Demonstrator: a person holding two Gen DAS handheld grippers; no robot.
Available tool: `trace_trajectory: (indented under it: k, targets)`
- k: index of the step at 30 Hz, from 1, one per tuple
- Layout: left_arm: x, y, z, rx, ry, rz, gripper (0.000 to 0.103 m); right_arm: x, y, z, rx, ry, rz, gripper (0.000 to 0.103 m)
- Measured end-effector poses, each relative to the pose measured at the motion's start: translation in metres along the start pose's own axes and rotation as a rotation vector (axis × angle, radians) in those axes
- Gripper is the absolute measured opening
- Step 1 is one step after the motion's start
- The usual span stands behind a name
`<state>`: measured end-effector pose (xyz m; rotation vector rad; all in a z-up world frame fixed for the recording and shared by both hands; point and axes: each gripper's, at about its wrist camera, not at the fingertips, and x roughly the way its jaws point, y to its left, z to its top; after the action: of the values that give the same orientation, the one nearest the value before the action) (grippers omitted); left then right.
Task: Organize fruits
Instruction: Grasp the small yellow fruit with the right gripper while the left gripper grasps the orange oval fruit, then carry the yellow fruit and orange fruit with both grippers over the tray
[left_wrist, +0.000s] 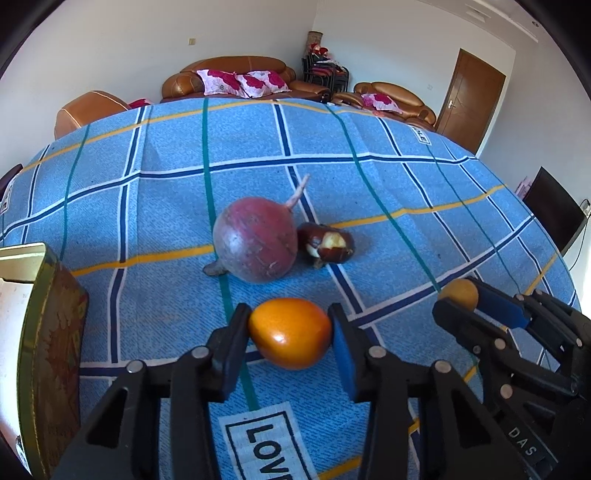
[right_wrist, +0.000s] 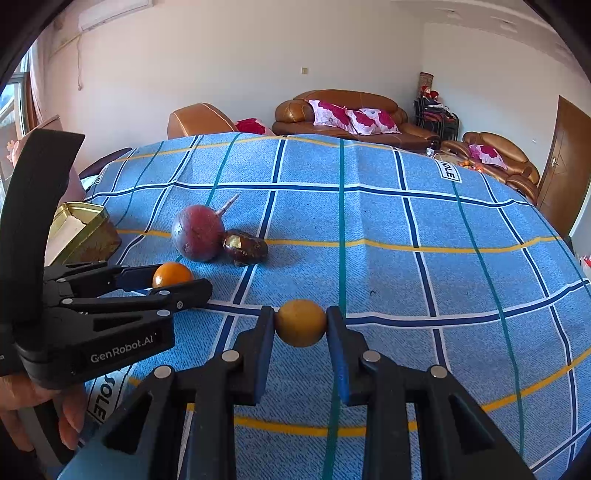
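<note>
An orange fruit (left_wrist: 290, 332) is pinched between the pads of the left tool (left_wrist: 291, 334), low over the table (left_wrist: 388, 192) with its blue checked cloth. Right of that fruit, a smaller yellow fruit (right_wrist: 301, 322) is pinched by the right tool (right_wrist: 301, 325), also close above the cloth. Both grips sit on the widest part of round, smooth skins, so a slip is judged likely if either tool is tilted or jerked; a dropped fruit would probably roll across the cloth. Too hard a squeeze could bruise the orange fruit, which looks soft.

Just beyond the orange fruit lies a red root (left_wrist: 255, 243), and touching its right side a dark brown piece (left_wrist: 327, 245) with a pale broken patch. A careless sweep forward could knock both.

Left of the orange fruit stands an open tin (right_wrist: 79, 221), judged the likely container. Its rim could catch a lowered tool. With both tools near each other, a collision is possible if both are carried there together.
</note>
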<state>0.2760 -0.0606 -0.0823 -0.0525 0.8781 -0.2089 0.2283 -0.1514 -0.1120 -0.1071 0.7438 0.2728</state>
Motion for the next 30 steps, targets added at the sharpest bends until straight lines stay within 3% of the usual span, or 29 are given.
trace_trajectory:
  k: [30]
  targets:
    - [-0.059, 0.000, -0.017, 0.022, -0.257, 0.098, 0.044, -0.033, 0.011, -0.003, -0.061, -0.183, 0.057, 0.030]
